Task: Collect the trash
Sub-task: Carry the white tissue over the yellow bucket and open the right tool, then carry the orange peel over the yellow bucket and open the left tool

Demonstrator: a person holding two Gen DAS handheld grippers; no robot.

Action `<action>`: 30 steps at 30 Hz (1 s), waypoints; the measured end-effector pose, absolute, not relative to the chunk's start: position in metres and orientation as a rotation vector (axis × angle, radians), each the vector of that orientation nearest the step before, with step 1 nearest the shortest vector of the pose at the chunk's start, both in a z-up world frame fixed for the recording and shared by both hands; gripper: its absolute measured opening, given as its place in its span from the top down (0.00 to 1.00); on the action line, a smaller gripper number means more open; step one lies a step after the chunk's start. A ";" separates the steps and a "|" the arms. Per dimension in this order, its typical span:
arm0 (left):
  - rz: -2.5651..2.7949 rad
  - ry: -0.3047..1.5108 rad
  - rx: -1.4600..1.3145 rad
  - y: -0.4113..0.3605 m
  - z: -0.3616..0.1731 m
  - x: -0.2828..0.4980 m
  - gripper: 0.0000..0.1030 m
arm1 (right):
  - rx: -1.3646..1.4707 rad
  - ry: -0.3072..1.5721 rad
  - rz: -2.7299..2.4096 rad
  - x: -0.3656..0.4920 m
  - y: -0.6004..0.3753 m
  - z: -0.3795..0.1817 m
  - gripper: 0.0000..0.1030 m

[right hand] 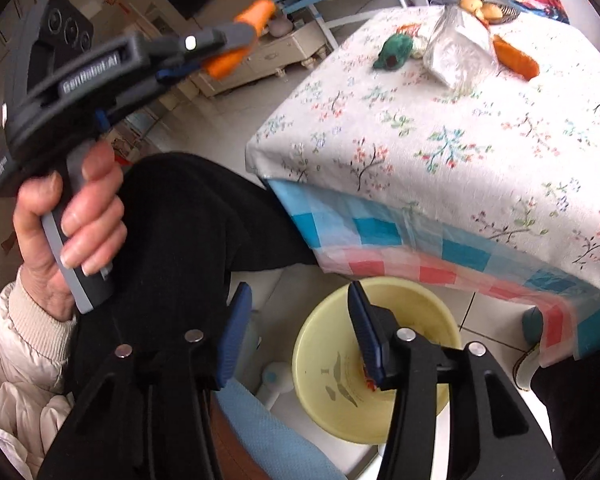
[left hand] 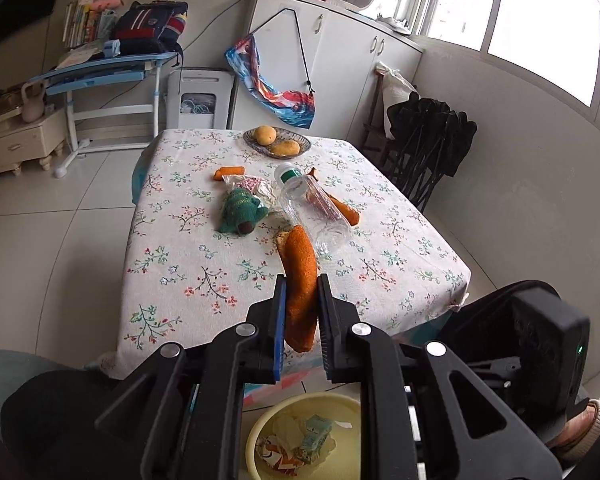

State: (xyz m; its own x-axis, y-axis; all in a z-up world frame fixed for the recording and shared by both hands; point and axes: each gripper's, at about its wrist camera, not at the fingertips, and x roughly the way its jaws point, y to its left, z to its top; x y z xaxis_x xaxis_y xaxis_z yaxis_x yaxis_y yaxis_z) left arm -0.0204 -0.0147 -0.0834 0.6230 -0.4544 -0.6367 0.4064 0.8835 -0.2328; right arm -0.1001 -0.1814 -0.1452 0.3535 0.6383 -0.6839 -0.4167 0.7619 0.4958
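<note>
The left gripper pinches an orange fuzzy roll upright between its pads, above the table's near edge. The right gripper hangs spread with nothing between its fingers, directly over the yellow bin on the floor. Ahead of the left tongs, a clear plastic bottle lies on the floral tablecloth beside a green knitted toy.

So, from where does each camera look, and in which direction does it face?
Left wrist: sits on the left gripper, facing across the floral table; its fingers clamp an orange strip; a foot shows lower right.
Right wrist: sits on the right gripper, facing down at the yellow bin; jaws open and empty; the left hand and dark trousers show.
Shared: table, bin, orange strip, green knitted toy, clear bottle.
</note>
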 end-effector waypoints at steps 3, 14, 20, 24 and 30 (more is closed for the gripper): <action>-0.523 0.783 -0.042 -0.024 -0.092 -0.031 0.86 | 0.304 0.894 0.620 -0.102 -0.200 -0.130 0.45; -0.704 1.075 0.209 -0.078 -0.155 -0.079 0.86 | 0.481 0.730 0.379 -0.106 -0.261 -0.107 0.40; -0.710 1.140 0.319 -0.087 -0.169 -0.096 0.69 | 0.454 0.718 0.364 -0.112 -0.258 -0.101 0.38; -0.537 0.972 0.299 -0.070 -0.140 -0.089 0.41 | 0.386 0.674 0.307 -0.121 -0.254 -0.096 0.34; -0.241 0.730 0.103 -0.022 -0.092 -0.068 0.16 | 0.250 0.590 0.218 -0.131 -0.244 -0.086 0.27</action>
